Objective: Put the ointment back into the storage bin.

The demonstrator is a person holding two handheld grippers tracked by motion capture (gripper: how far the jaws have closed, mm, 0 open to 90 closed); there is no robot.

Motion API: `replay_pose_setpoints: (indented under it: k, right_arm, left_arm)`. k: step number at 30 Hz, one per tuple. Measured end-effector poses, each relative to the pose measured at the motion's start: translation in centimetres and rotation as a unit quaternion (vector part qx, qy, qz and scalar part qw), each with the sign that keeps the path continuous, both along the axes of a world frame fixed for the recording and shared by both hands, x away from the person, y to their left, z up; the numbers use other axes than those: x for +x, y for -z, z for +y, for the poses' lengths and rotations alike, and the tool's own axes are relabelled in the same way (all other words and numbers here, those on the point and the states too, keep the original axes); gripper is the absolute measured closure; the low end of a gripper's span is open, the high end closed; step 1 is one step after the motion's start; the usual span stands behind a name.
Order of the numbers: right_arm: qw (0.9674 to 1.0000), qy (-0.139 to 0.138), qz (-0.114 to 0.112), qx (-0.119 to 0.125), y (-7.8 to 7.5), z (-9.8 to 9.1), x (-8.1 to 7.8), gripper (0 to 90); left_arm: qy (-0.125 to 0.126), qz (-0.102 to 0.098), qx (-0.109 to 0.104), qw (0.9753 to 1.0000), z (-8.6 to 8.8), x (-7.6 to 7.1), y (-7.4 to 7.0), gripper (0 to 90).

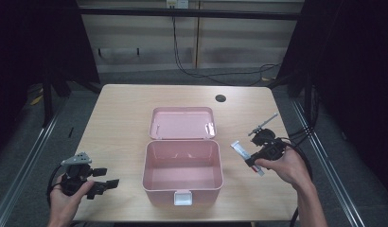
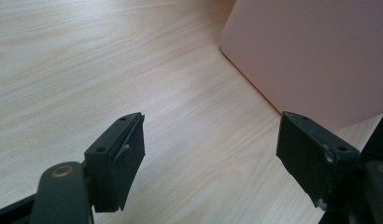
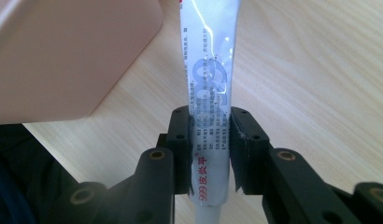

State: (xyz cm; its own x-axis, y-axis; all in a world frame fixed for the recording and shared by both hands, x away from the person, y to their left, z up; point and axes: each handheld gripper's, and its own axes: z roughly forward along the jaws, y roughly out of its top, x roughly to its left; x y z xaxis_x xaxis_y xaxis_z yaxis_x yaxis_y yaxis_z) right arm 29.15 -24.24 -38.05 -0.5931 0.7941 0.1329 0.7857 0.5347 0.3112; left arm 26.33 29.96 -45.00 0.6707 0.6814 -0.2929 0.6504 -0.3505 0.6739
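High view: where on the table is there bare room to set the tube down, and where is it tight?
The light wooden table is bare left of the open pink plastic box, and behind its lid toward the round hole. The box interior is empty too. It is tighter on the right, where the right hand-held gripper holds the white tube.

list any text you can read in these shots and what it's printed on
"999皮炎平": red print near the cap end of the white tube, which the right gripper clamps.
A pale "999" mark sits higher on the tube.
Columns of small print on the tube: too small to read.
Pink box: no text visible.
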Motion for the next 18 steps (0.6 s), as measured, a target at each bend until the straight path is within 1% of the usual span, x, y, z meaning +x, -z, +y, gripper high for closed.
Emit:
replay_pose_setpoints:
  k: [2,3,4,6,7,10,11,14,17,18]
  right_arm:
    - [1.0000,-0.003,-0.003,0.007,-0.3,0.0,-0.1,71.5]
    - [1.0000,-0.005,-0.002,0.007,-0.4,0.0,-0.1,71.5]
    - [0.9999,-0.009,-0.005,0.006,-0.5,0.0,-0.2,71.5]
    - [0.9999,-0.009,-0.005,0.007,-0.7,0.0,-0.2,71.5]
    - [0.9997,-0.019,-0.005,0.013,-1.0,0.0,-0.3,71.5]
    - [0.9996,-0.024,-0.003,0.010,-1.3,0.1,-0.3,71.4]
    - [0.9991,-0.040,-0.004,0.011,-1.5,0.2,-0.4,71.5]
    - [0.9981,-0.061,-0.003,0.009,-2.1,0.5,-0.4,71.5]
    - [0.9969,-0.078,-0.001,0.016,-2.7,0.8,-0.5,71.5]
    - [0.9964,-0.083,-0.004,0.016,-2.9,0.9,-0.5,71.5]
  left_arm:
    - [0.000,0.000,0.001,1.0000,0.0,0.0,0.0,23.5]
    - [0.000,0.000,0.000,1.0000,0.0,0.0,0.0,23.6]
    - [0.000,0.000,0.000,1.0000,0.0,0.0,0.0,23.5]
    - [0.000,-0.001,0.001,1.0000,0.0,0.0,0.0,23.6]
    - [-0.001,-0.001,0.000,1.0000,0.0,0.0,0.0,23.5]
    - [-0.002,-0.001,-0.001,1.0000,0.0,0.0,0.0,23.5]
    - [-0.003,-0.001,-0.001,1.0000,0.0,0.0,0.0,23.5]
    - [-0.002,-0.001,0.000,1.0000,0.0,0.0,0.0,23.5]
    - [-0.001,-0.001,0.000,1.0000,0.0,0.0,0.0,23.5]
    - [-0.001,-0.001,0.000,1.0000,0.0,0.0,0.0,23.6]
